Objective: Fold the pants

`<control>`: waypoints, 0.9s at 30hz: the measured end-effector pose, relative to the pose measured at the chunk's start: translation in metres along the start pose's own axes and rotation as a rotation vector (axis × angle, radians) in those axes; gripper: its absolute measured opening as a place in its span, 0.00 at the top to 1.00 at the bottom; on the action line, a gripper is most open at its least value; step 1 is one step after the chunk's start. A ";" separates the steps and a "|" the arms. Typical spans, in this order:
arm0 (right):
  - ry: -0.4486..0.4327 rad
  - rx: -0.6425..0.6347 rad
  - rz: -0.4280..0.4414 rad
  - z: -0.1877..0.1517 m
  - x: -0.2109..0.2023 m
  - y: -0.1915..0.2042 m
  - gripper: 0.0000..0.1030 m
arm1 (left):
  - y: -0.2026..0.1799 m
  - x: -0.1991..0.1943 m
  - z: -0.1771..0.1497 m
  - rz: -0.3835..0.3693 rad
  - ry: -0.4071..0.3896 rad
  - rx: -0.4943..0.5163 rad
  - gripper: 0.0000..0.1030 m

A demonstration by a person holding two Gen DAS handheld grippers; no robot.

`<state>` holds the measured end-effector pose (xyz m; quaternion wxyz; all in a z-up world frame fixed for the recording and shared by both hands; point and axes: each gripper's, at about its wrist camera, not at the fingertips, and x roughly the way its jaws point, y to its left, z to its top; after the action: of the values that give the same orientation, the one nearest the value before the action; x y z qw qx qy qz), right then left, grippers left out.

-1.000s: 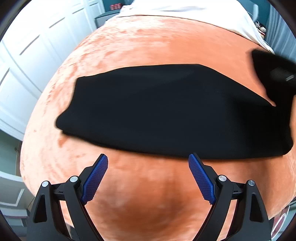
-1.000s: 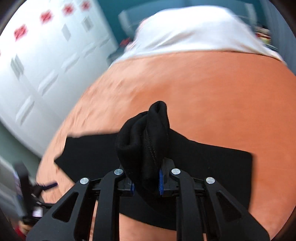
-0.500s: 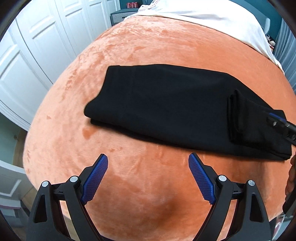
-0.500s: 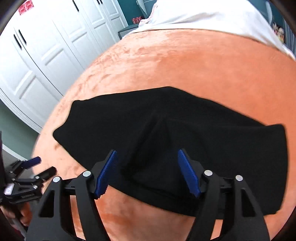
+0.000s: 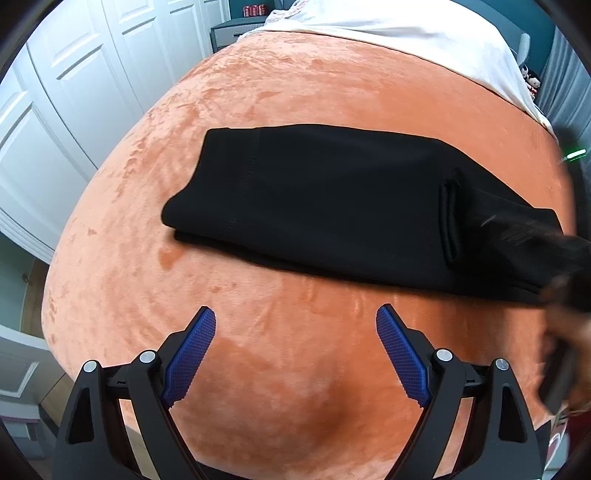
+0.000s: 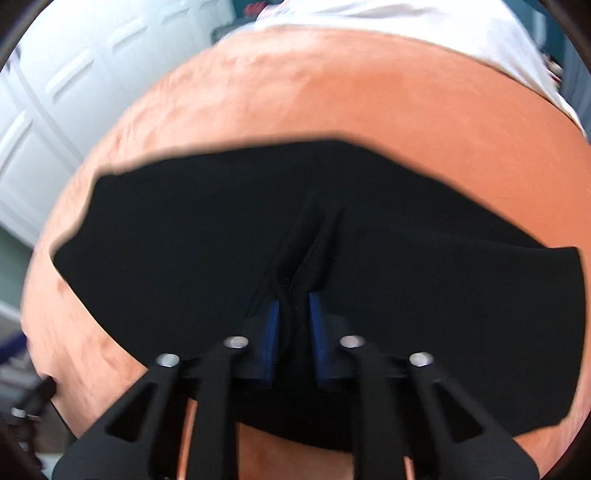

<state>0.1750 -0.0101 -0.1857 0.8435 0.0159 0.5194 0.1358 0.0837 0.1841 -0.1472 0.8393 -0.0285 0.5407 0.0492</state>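
Two sets of black tongs with blue ribbed pads, one per hand. Left tongs (image 5: 295, 350): spread wide, nothing between the pads, hovering over bare blanket just short of the garment's near edge. Right tongs (image 6: 293, 325): jaws closing, pads pinching a raised ridge of black cloth with a visible seam.

One pair of black knit pants (image 5: 332, 199), lying lengthwise across the bed, already doubled into a long band; a thick folded lip shows near its right end.

One orange plush blanket (image 5: 295, 92) covering the bed, under the pants.

One white sheet or duvet (image 5: 406, 33) beyond the blanket, at the far end.

White panelled wardrobe doors (image 5: 74, 92), several, far left; exact count unclear.

Step in hand, by judgement: gripping the right end for a crosswise fold. Next move likely calls for lifting that pinch and carrying it toward the left end, edges matched, with the left tongs steadying or smoothing.
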 end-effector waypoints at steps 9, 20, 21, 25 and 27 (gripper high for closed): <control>-0.220 -0.046 0.005 0.018 -0.089 0.008 0.91 | 0.014 0.013 0.004 -0.053 0.028 -0.096 0.16; -0.055 -0.168 -0.113 -0.024 -0.003 0.031 0.25 | 0.035 0.008 -0.002 -0.022 0.030 -0.109 0.16; -0.020 -0.168 -0.113 -0.023 0.008 0.029 0.25 | 0.035 0.008 -0.002 -0.024 0.030 -0.113 0.16; -0.015 -0.234 -0.146 -0.029 0.032 0.031 0.62 | 0.035 0.006 -0.001 -0.019 0.024 -0.107 0.16; -0.029 -0.185 -0.132 -0.014 0.015 0.019 0.85 | 0.039 0.006 0.001 -0.005 0.019 -0.100 0.16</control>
<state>0.1652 0.0106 -0.2021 0.8560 -0.0942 0.4923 0.1269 0.0826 0.2234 -0.1517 0.8318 -0.0723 0.5454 0.0739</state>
